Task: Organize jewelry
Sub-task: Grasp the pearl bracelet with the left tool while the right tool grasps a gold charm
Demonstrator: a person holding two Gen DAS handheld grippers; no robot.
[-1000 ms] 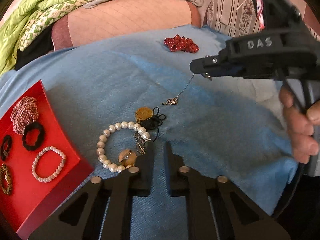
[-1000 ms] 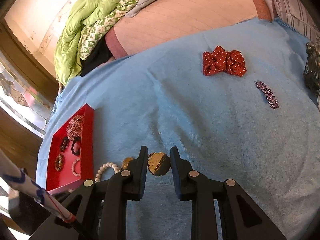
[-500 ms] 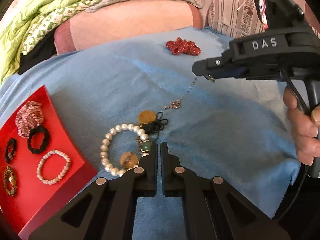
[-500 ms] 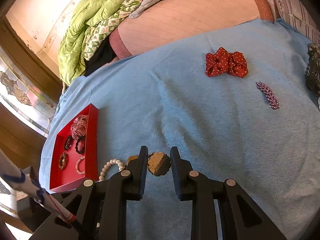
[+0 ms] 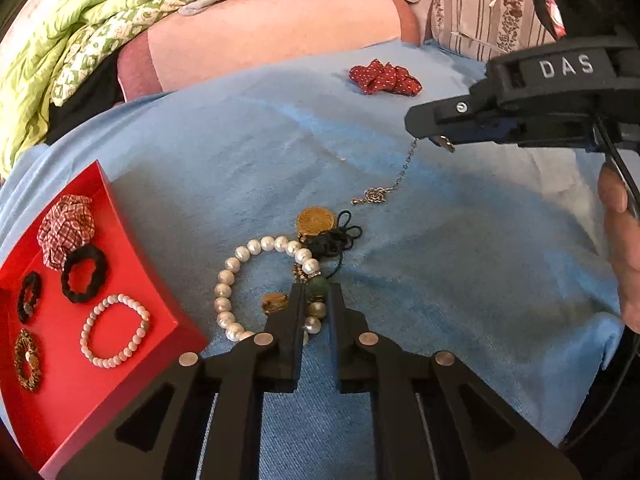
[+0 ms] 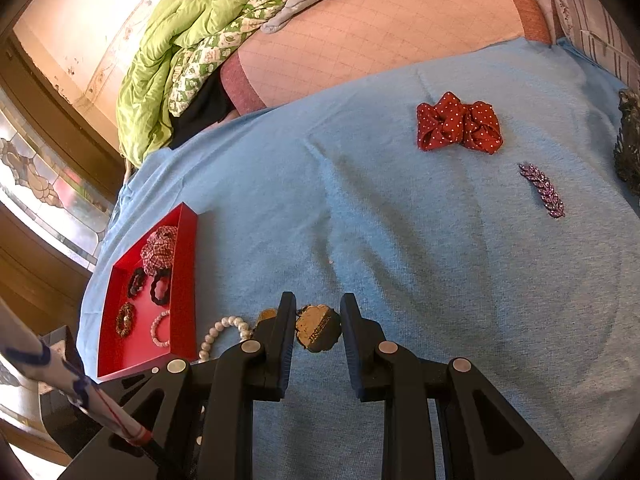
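Observation:
A pile of jewelry lies on the blue cloth (image 5: 460,264): a white pearl bracelet (image 5: 224,292), a gold disc (image 5: 315,220), a black cord (image 5: 340,238) and a green bead (image 5: 318,286). My left gripper (image 5: 316,294) is closed around the green bead and pearls. My right gripper (image 6: 318,314) hovers above the cloth, shut on a gold pendant (image 6: 318,328) whose thin chain (image 5: 402,174) hangs down to the cloth. A red tray (image 5: 132,248) at the left holds scrunchies and bracelets.
A red polka-dot bow (image 6: 458,124) and a purple leaf clip (image 6: 542,190) lie farther back on the cloth. A dark ornate piece (image 6: 628,148) sits at the right edge. Pillows and a green quilt (image 6: 176,64) lie behind.
My left gripper moved forward into the jewelry pile and its jaws now straddle the green bead. My right gripper rose slightly with the pendant and chain.

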